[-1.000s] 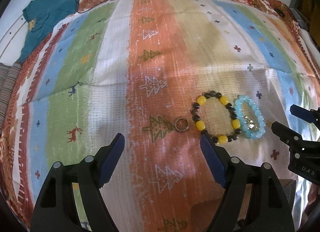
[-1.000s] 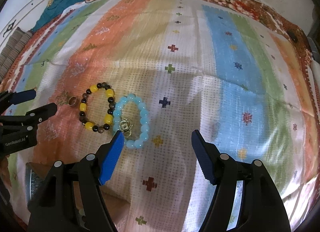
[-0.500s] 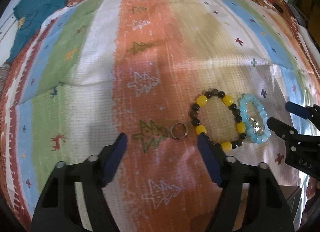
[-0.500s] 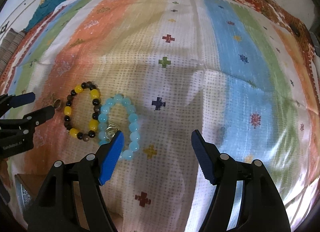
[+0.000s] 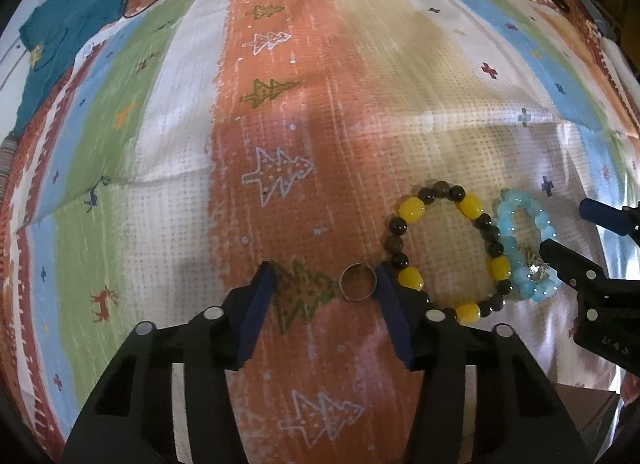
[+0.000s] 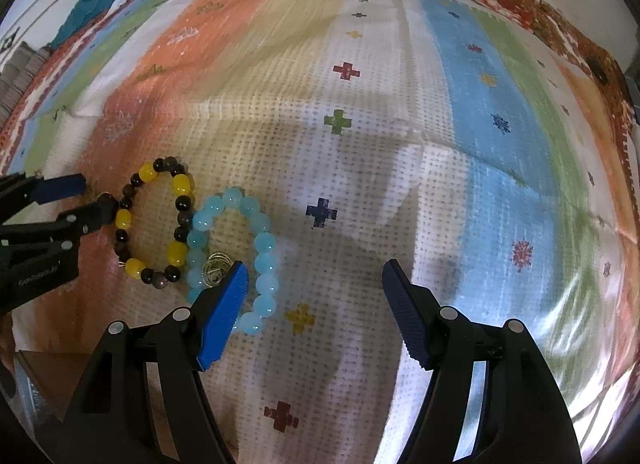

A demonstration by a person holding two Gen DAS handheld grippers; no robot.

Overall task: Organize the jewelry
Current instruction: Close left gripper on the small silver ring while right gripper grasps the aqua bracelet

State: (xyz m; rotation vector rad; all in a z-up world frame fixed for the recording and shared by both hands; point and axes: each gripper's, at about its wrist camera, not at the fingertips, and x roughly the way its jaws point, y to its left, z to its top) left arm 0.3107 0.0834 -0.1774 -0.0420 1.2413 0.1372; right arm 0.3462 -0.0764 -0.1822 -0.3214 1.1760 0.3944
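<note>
Step in hand: the left gripper (image 5: 324, 288) is going for the small metal ring (image 5: 358, 282), and its jaws have just been closing, now about half apart with the ring between them
Ring position: it lies flat on the orange stripe of the patterned bedspread (image 5: 280, 104), hard against the right-hand pad and well clear of the left-hand one, so no squeeze on it yet
How to do it well: my call is to shift a touch so the ring sits midway between the pads, press the tips down into the cloth, then close slowly; a flat ring could skate or flip if only one pad pushes it
Watch out: the yellow and dark bead bracelet (image 5: 448, 252) sits just beside the ring, close to the right-hand pad, and could be dragged along
Right gripper: the right gripper (image 6: 314, 284) hangs wide and holds nothing, its left-hand pad over the edge of the pale blue bead bracelet (image 6: 256, 252), near the gold charm (image 6: 216, 268)
Bracelets: the two touch side by side on the bedspread
Box: a brown corner shows at the lower left of the right wrist view; what it is I cannot tell
Writing: white lettering on each gripper body, too blurred to read for sure
Background: a teal cloth (image 5: 68, 28) lies at the far left
</note>
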